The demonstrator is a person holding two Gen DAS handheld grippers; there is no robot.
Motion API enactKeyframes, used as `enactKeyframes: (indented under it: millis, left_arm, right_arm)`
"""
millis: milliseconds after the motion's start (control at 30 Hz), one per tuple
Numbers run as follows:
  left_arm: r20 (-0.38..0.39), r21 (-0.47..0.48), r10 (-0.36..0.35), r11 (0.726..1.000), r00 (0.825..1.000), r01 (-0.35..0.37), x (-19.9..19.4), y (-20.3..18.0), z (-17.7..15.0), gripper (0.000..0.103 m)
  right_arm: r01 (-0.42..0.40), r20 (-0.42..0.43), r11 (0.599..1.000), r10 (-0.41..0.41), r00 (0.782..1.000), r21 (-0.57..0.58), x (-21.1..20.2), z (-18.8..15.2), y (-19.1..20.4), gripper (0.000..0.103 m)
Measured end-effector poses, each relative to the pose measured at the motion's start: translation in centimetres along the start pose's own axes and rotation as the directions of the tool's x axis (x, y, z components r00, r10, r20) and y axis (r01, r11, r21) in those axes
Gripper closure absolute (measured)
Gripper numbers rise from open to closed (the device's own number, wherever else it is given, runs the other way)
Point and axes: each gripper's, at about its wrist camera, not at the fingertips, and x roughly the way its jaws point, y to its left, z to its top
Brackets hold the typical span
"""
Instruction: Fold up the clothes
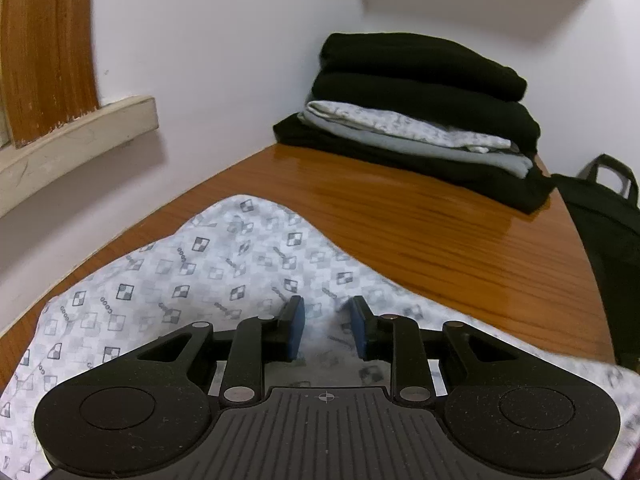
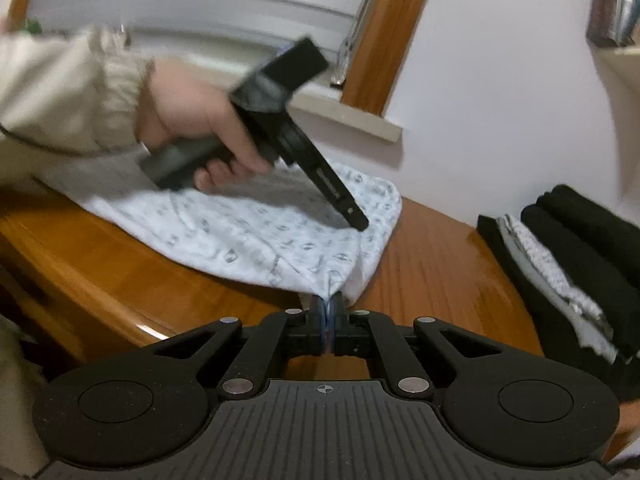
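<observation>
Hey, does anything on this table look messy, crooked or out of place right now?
Nothing looks spilled or damaged. The patterned white garment lies rumpled and only partly folded on the wooden table, one corner pinched in the right gripper. In the folded stack at the far end, the pale layers sit unevenly, edges poking out.

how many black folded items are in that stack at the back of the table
3, as far as shows. Two black folded items lie on top of the stack, one at the bottom under the pale patterned pieces. Folds may hide more.
</observation>
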Motion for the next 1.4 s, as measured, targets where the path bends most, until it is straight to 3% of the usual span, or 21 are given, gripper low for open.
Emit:
enactKeyframes:
  millis: [100, 233, 400, 467, 567, 700, 800, 933, 1200, 1400]
  left_arm:
    - [-0.003, 0.008, -0.004, 1.000, 1.000, 0.004, 0.0, 0.0, 0.1, 0.074]
    - [-0.002, 0.018, -0.020, 1.000, 1.000, 0.020, -0.2, 0.1, 0.0, 0.074]
    - [0.009, 0.009, -0.034, 0.999, 0.999, 0.034, -0.6, 0.3, -0.1, 0.072]
    - [0.005, 0.002, -0.032, 0.999, 0.999, 0.032, -0.7, 0.1, -0.1, 0.062]
    - [0.008, 0.024, -0.039, 0.999, 0.999, 0.038, -1.4, -0.9, 0.0, 0.037]
    - [0.021, 0.040, -0.052, 0.998, 0.998, 0.051, -2.7, -1.5, -0.2, 0.037]
    - [0.020, 0.030, -0.021, 0.999, 1.000, 0.020, -4.4, -0.5, -0.6, 0.035]
    - [0.019, -0.004, 0.021, 1.000, 1.000, -0.021, -7.9, 1.7, -2.6, 0.033]
    - [0.051, -0.134, 0.152, 0.980, 0.987, -0.144, -15.6, 7.3, -8.1, 0.025]
    - [0.014, -0.175, 0.189, 0.967, 0.982, -0.184, -18.7, 9.8, -11.6, 0.020]
  right_arm:
    - [-0.020, -0.031, 1.000, 0.020, 0.999, 0.004, -0.1, -0.5, 0.3, 0.101]
    - [0.016, -0.052, 1.000, -0.015, 0.999, 0.014, 0.4, -1.3, 0.2, 0.100]
    - [-0.039, -0.069, 0.997, 0.044, 0.997, 0.074, -0.5, -1.4, -0.6, 0.098]
    - [-0.043, -0.040, 0.992, 0.048, 0.998, 0.121, -1.6, -1.1, -1.5, 0.092]
    - [-0.040, 0.032, 0.983, 0.035, 0.999, 0.176, -2.5, -0.3, -2.8, 0.087]
    - [-0.058, 0.090, 0.973, 0.038, 0.995, 0.224, 0.1, 0.9, -2.9, 0.078]
    - [-0.094, 0.115, 0.962, 0.066, 0.991, 0.256, 3.0, 1.6, -2.1, 0.074]
    - [-0.088, 0.048, 0.970, 0.079, 0.996, 0.226, 6.3, 0.7, -0.8, 0.070]
    - [-0.071, 0.080, 0.962, 0.052, 0.995, 0.264, 5.6, 0.3, -1.3, 0.062]
    - [-0.104, 0.065, 0.970, 0.092, 0.994, 0.222, 7.9, 1.0, 0.4, 0.059]
